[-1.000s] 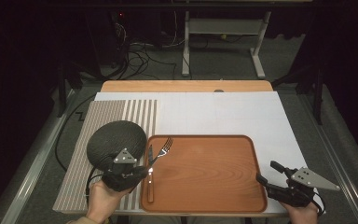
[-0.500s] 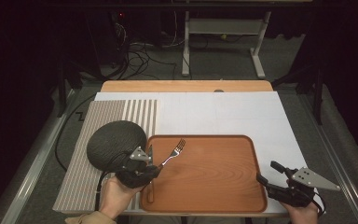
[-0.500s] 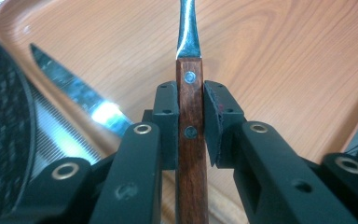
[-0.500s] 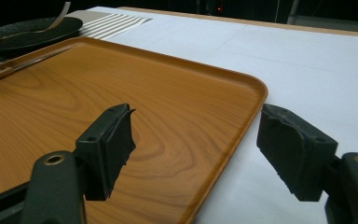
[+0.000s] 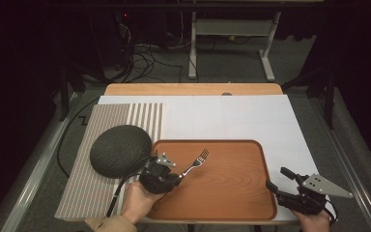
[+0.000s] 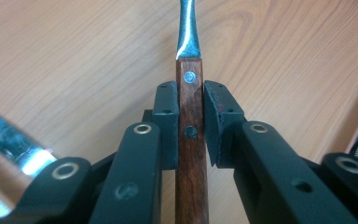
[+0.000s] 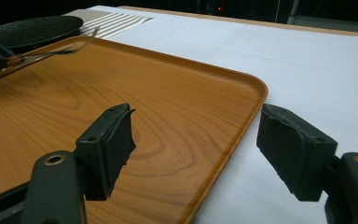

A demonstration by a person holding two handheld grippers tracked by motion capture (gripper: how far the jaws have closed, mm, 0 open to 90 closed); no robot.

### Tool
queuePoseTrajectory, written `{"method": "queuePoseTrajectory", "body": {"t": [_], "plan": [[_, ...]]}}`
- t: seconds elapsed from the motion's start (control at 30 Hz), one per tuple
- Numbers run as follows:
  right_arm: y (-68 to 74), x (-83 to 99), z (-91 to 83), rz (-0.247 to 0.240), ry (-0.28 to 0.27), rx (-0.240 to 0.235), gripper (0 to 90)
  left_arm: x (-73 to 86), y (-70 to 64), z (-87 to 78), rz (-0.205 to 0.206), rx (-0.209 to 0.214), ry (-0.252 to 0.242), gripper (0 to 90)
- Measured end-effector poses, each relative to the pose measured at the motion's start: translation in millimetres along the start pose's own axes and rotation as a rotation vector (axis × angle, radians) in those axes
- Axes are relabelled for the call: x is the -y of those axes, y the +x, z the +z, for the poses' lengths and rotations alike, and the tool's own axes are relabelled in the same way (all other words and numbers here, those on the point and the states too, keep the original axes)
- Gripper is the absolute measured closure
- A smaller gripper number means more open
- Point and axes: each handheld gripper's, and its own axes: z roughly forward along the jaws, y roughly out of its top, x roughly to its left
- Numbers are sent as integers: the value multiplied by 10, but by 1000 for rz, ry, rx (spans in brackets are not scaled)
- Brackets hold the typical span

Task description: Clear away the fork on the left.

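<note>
Left gripper (image 5: 175, 178): jaws closed on the fork (image 6: 189, 116), pads flat against both sides of its dark wooden handle, about mid-handle between the two rivets. Grip looks square, handle running straight up between the jaws.

Fork in the high view (image 5: 194, 164): held over the left part of the tray (image 5: 232, 203), tines pointing up and away toward the tray middle. Can't tell if the tines touch the tray or sit just above it.

Handling, my read: light, stiff, metal neck and tines, wood handle. Wood gives decent friction; the polished neck would be slippery, so stay on the handle. Held this far back it could pivot if the tines catch on something. Not fragile.

Right gripper (image 5: 285, 189): jaws wide open, nothing between them, parked at the tray's near right corner, one jaw over the tray, the other over the white sheet (image 7: 317, 60).

Surface: wood-grain tray with a low raised rim, smooth, so the fork would slide on it. Left of it a dark round mat (image 5: 121, 150) lies on a striped placemat (image 5: 82, 188). Tabletop under the white sheet has a wooden edge at the far side.

Room: dark, cables and desk legs on the floor beyond.
</note>
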Motion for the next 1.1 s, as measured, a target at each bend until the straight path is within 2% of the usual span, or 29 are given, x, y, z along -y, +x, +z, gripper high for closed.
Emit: {"method": "queuePoseTrajectory", "body": {"t": [0.23, 0.43, 0.67, 0.97, 1.1], "plan": [[2, 1, -1, -2, 3, 1, 273, -131, -93, 170, 20, 26, 26, 726], [1, 5, -7, -8, 1, 0, 273, -182, -169, 323, 32, 45, 48, 725], [3, 4, -5, -7, 3, -1, 274, -212, -215, 450, 32, 45, 74, 724], [4, 5, -6, -9, 4, -1, 274, -196, -239, 558, 40, 21, 97, 716], [5, 5, -7, -11, 5, 0, 274, -182, -248, 589, 47, 13, 107, 683]]}}
